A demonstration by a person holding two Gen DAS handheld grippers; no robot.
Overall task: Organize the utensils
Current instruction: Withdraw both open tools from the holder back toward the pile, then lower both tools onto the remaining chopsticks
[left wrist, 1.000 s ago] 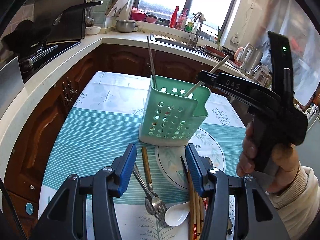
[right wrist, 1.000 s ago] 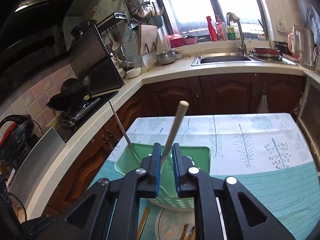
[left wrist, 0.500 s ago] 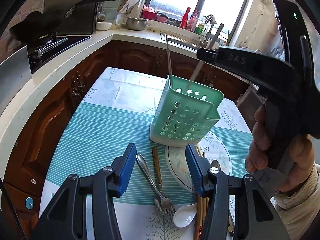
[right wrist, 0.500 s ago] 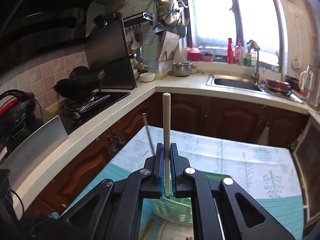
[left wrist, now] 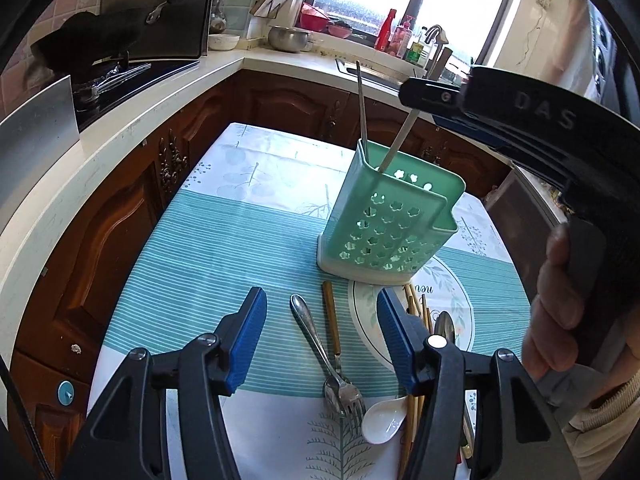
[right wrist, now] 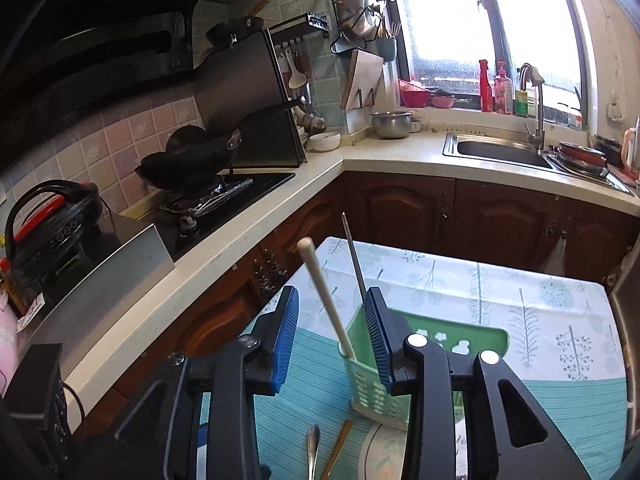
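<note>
Near edge of the bench: the left tongs (left wrist: 322, 344) hang wide and empty above a steel fork (left wrist: 328, 360), a white spoon (left wrist: 382, 416) and chopsticks (left wrist: 414, 400) not yet sorted. Farther in, the right tongs (right wrist: 332, 336), clamped a second ago on the pale-handled utensil (right wrist: 326, 300), have just been opening; it stands free between them in the green caddy (right wrist: 452, 340), one item filed. Raised letters on the right tool read "DAS".
</note>
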